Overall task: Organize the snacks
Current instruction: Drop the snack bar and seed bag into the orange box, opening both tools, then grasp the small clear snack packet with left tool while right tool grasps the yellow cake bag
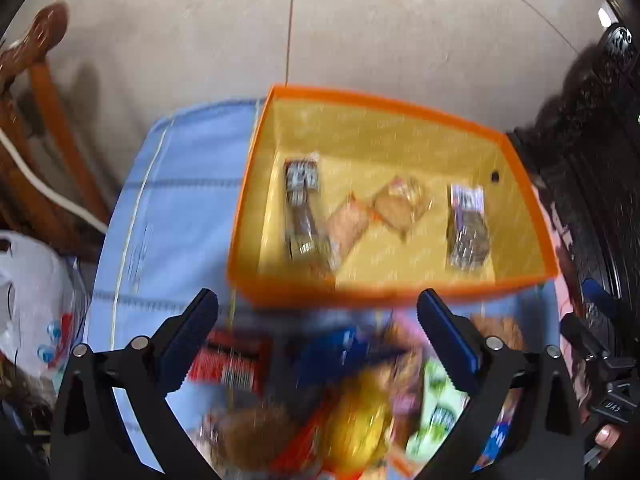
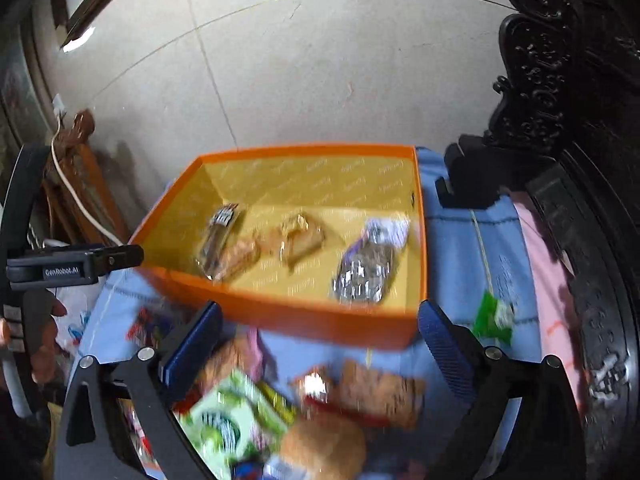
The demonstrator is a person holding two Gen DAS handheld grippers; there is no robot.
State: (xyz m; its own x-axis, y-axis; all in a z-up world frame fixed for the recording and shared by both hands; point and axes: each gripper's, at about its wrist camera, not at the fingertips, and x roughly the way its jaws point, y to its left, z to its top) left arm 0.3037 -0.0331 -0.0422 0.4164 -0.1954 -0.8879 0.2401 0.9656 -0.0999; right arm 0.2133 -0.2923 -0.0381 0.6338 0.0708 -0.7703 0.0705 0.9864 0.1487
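**Snack sorting: orange box and loose pile on blue cloth**

Surface: draped in pale blue cloth (image 1: 180, 200), soft weave, thin stitched lines crossing.

Orange box (image 1: 532, 216): rectangular, stiff card walls, yellow printed lining, open top. Standing on the cloth beyond both pairs of fingers.

Inside the box, four wrapped snacks lying flat: dark glossy bar (image 1: 302, 208) at left; two tan cakes in clear crinkled film, one (image 1: 346, 228) touching the bar, the other (image 1: 400, 204) mid-floor; silvery purple packet (image 1: 468, 228) at right, apart from the rest.

Loose snack pile (image 1: 360, 400) on the cloth, nearer than the box, blurred: red packet, blue packet, yellow wrapper, green-white pouch (image 2: 228, 420), round brown bun (image 2: 324, 448).

Small green wrapper (image 2: 494, 316) alone, right of the box.

Left gripper (image 1: 318, 344): black frame, ribbed blue pads, fingers spread wide, empty, above the pile.

Right gripper (image 2: 320, 352): same build, fingers spread wide, empty, pile between and below them.
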